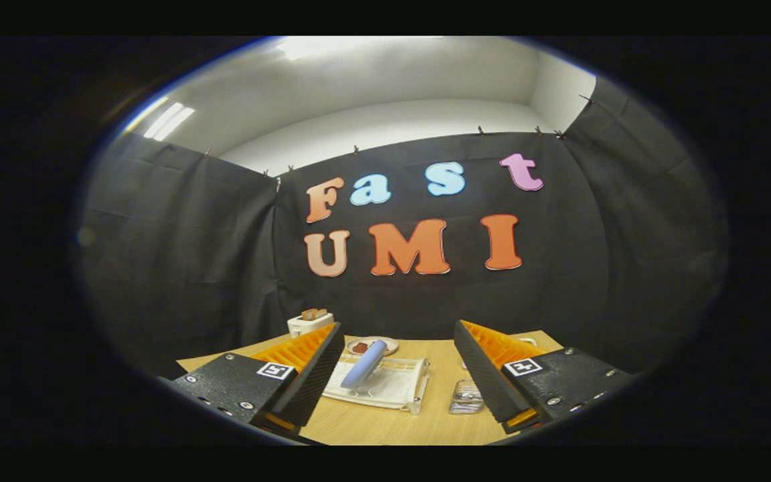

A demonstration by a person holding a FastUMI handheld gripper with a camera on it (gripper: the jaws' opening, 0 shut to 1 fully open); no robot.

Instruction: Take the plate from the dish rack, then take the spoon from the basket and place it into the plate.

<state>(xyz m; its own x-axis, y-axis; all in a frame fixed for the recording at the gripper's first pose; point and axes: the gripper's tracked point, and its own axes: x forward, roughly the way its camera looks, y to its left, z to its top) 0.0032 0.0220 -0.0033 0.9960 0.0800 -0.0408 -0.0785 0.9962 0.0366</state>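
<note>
A pale blue plate (364, 365) stands on edge, tilted, in a clear dish rack (399, 391) on the wooden table (385, 425). The rack lies just ahead of my fingers, nearer the left one. My gripper (397, 335) hangs above the table's near part, open wide, with nothing between its fingers. A small clear container (467, 396), possibly the basket, sits right of the rack, close against the right finger. It is too small to tell whether a spoon is in it.
Beyond the rack lies a small round dish (373, 346) with something red on it. A white toaster (310, 323) with bread slices stands at the table's far left. A white object (528, 341) peeks from behind the right finger. Black cloth walls enclose the table.
</note>
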